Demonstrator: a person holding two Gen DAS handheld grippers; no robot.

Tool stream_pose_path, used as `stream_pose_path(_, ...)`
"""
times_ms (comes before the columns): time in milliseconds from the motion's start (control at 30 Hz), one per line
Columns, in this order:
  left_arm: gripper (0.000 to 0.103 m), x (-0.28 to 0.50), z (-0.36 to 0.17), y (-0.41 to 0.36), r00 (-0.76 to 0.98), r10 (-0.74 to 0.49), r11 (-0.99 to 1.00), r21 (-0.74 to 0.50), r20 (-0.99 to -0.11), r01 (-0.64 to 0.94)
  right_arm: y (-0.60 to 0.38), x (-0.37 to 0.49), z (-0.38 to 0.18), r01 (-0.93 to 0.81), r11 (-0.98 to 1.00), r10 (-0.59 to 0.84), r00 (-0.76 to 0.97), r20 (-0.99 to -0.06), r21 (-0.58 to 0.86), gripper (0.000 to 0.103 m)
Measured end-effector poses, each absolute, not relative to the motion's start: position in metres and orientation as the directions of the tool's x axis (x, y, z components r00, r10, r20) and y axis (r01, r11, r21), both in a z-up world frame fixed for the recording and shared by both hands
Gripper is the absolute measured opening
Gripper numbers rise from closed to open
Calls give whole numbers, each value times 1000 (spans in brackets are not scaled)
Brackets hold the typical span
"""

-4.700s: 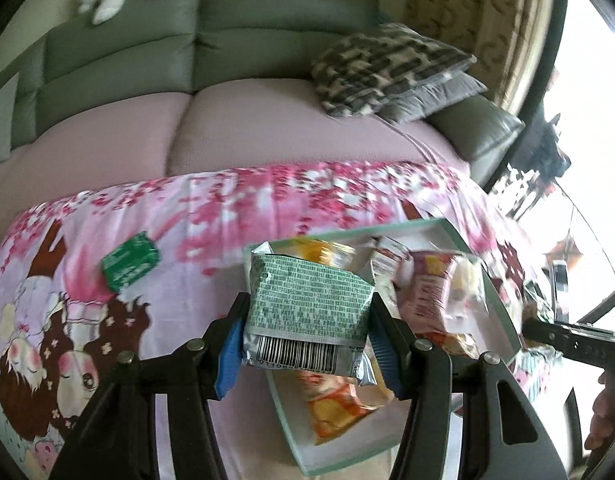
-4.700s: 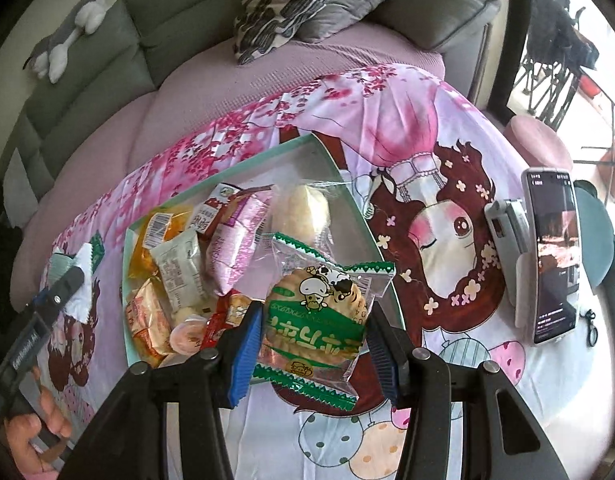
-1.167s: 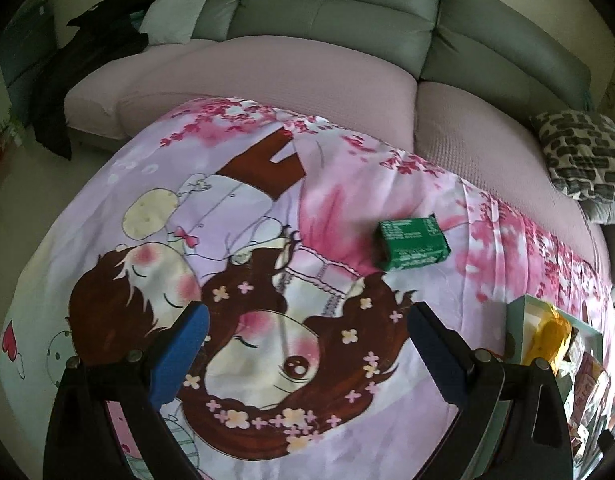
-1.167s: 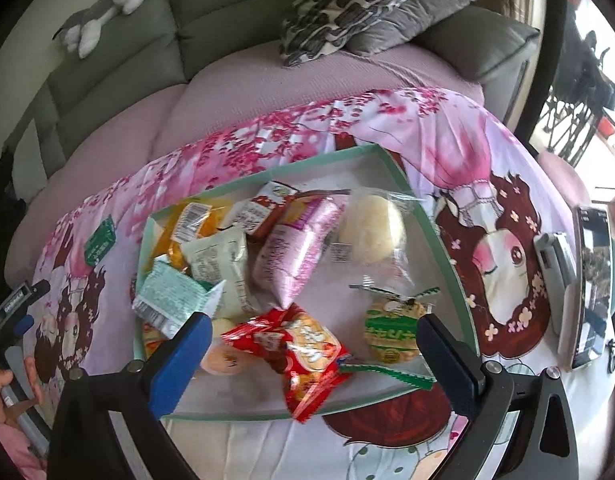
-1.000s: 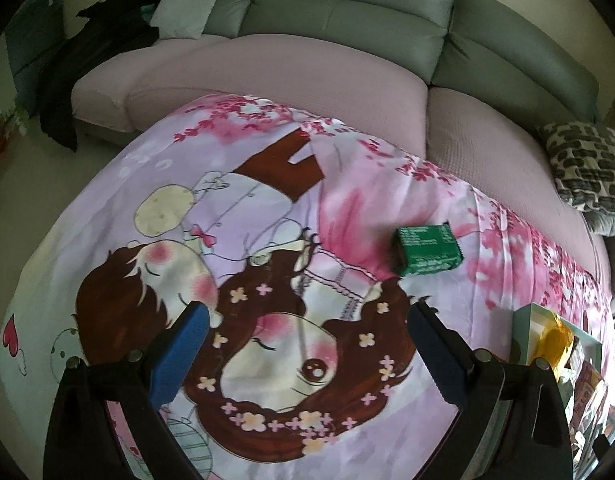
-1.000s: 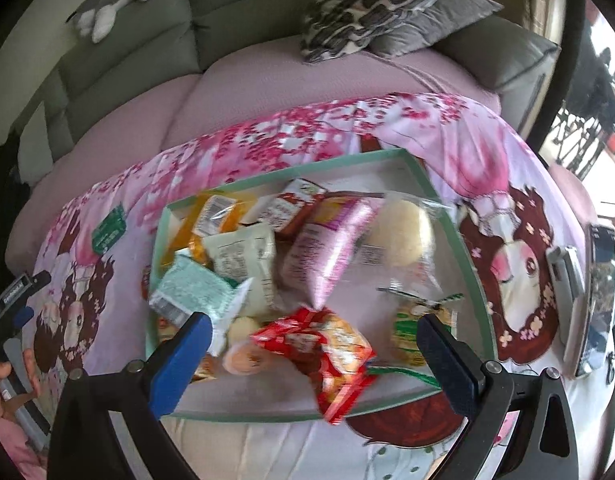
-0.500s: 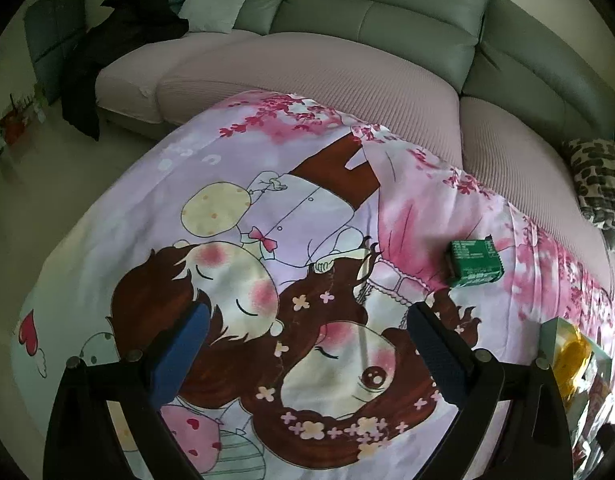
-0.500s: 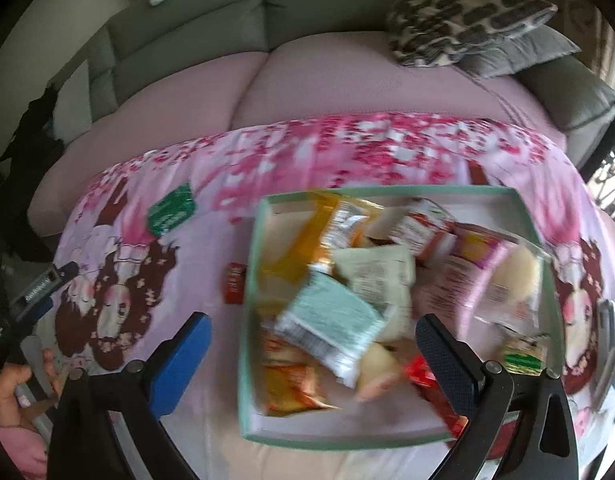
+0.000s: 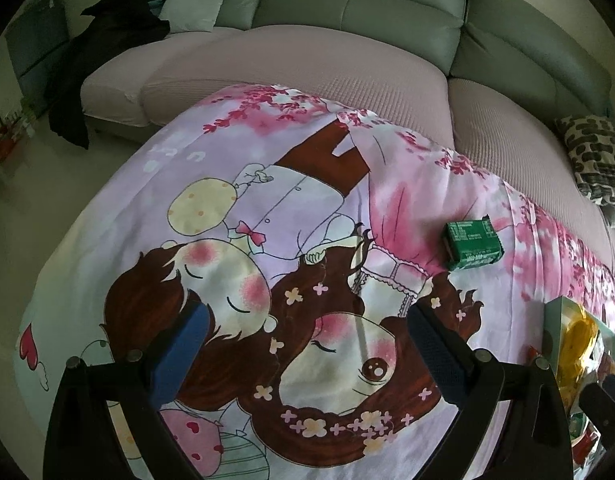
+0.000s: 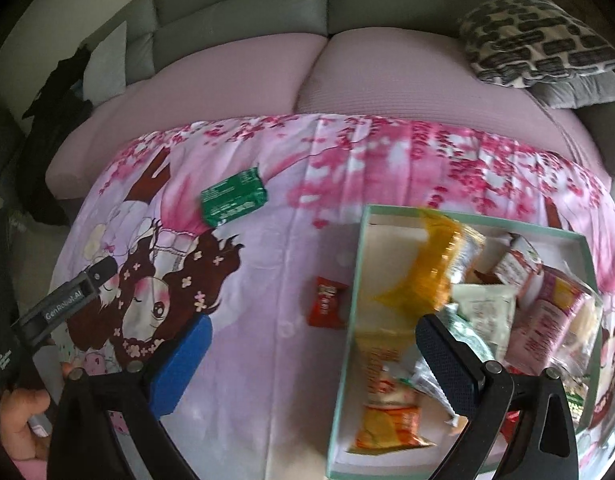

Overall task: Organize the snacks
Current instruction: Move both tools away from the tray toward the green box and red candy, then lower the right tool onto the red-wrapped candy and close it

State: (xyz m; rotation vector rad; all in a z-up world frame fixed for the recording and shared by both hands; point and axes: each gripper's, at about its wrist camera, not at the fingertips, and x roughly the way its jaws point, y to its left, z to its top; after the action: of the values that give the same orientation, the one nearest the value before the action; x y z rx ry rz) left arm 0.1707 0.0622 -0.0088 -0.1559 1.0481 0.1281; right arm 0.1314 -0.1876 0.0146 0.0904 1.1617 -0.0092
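On a cartoon-print cloth [image 10: 267, 360], one green snack packet [image 10: 232, 196] and one small red packet [image 10: 326, 303] are seen loose, the red one just beside a green-rimmed tray [image 10: 349, 320] piled with snacks. Both the left gripper [image 9: 307, 354] and right gripper [image 10: 313, 364] are spread wide, nothing held.

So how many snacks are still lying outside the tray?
2: a green packet on the cloth, left of and beyond the tray, and a small red packet beside its left wall. The grippers may hide others.

Cartoon-print cloth [image 10: 267, 360]: tray [image 10: 353, 280], green packet [image 10: 232, 199], perhaps candy [image 10: 326, 302].
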Motion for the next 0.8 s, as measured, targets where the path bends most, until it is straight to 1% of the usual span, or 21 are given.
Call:
stream_pose_path(300, 99, 174, -15, 51, 468, 36, 990, -33, -883, -138, -176, 153, -1, 37, 998, 42, 358, -933, 59, 103)
stream_pose_path(433, 99, 174, -17, 51, 461, 38, 990, -30, -887, -139, -177, 164, -13, 53, 995, 67, 306, -950, 87, 103)
stream_pose_path(633, 99, 174, -20, 52, 456, 37, 989, -32, -889, -142, -182, 175, -20, 89, 993, 55, 270, -961, 82, 101)
stream_pose_path(700, 99, 175, -21, 52, 455, 35, 989, -33, -890, -141, -185, 177, -22, 104, 991, 58, 259, -964, 87, 99)
stream_pose_path(767, 99, 175, -21, 52, 454, 34, 989, -34, -891, -141, -185, 178, -22, 105, 991, 55, 255, -965, 84, 92)
stream_pose_path(800, 99, 175, -22, 52, 453, 34, 989, -34, -891, -141, -185, 178, -22, 103, 992, 52, 253, -966, 80, 90)
